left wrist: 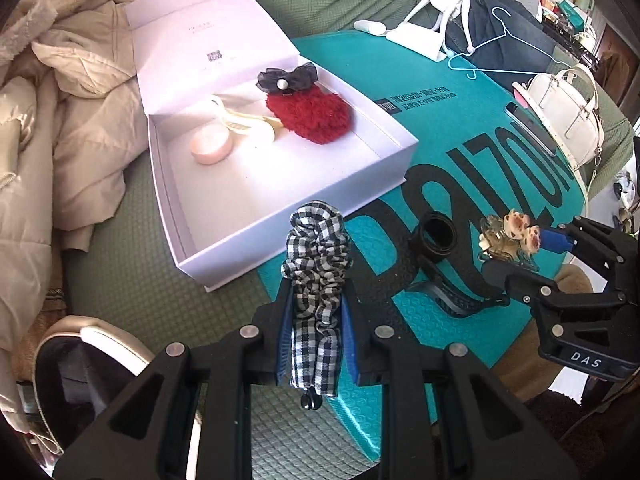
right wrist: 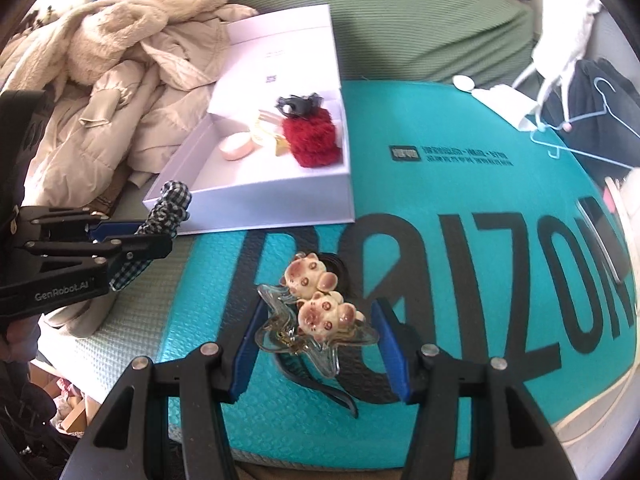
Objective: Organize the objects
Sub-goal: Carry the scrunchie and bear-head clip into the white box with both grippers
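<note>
In the white box: four accessories; one per gripper.

Checked cloth scrunchie, glossy clear-plastic hair clip, matt white card box

The white box lies open, its lid standing up along the 12 o'clock side. Its half toward 6 o'clock is bare floor; a red fluffy piece, black bow, cream clip and pink round crowd the far end. A heap of beige coats blocks the 9 o'clock side. On the teal mat a black band lies at 3 o'clock of the box; the mat beyond it is open.
</note>
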`<state>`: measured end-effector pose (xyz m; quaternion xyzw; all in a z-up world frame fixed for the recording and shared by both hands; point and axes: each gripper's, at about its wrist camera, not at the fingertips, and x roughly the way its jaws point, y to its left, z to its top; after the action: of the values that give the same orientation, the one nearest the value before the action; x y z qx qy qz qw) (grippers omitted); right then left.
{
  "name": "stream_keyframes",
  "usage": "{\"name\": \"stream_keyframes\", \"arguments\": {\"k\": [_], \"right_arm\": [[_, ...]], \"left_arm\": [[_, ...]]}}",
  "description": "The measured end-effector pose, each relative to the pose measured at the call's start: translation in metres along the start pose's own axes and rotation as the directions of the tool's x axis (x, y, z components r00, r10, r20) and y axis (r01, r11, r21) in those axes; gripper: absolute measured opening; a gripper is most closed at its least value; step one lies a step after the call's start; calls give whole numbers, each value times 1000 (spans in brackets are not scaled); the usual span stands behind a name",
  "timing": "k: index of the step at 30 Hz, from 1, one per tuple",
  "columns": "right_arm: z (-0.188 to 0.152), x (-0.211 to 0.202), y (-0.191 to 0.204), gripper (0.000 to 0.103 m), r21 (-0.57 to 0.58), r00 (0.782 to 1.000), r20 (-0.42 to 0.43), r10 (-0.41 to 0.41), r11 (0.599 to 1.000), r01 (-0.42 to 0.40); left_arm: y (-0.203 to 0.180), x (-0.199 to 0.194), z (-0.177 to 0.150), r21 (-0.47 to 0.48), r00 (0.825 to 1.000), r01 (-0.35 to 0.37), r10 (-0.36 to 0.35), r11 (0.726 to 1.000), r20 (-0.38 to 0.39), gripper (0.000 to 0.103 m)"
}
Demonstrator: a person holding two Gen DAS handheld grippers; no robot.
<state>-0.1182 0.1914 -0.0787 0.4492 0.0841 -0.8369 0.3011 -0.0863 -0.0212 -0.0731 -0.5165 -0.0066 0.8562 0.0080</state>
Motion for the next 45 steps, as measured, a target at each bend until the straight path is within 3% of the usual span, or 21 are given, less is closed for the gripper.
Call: {"name": "stream_keyframes", "arguments": {"k": [14,24,45], "right_arm": [[33,-14,12,54,-62,1000,29,8,998,-6],[68,-9,14,54,-58,998,54,25,998,-22],[128,40,21,54,-52,996,70,58,997,-55]], "left_arm": [[-7,-14,42,69,997,-3,-2,998,76,20],[11,-17,80,93,995,-25,15,995,103,20],[56,41,120,95,998,-12,6,995,63,20]]}}
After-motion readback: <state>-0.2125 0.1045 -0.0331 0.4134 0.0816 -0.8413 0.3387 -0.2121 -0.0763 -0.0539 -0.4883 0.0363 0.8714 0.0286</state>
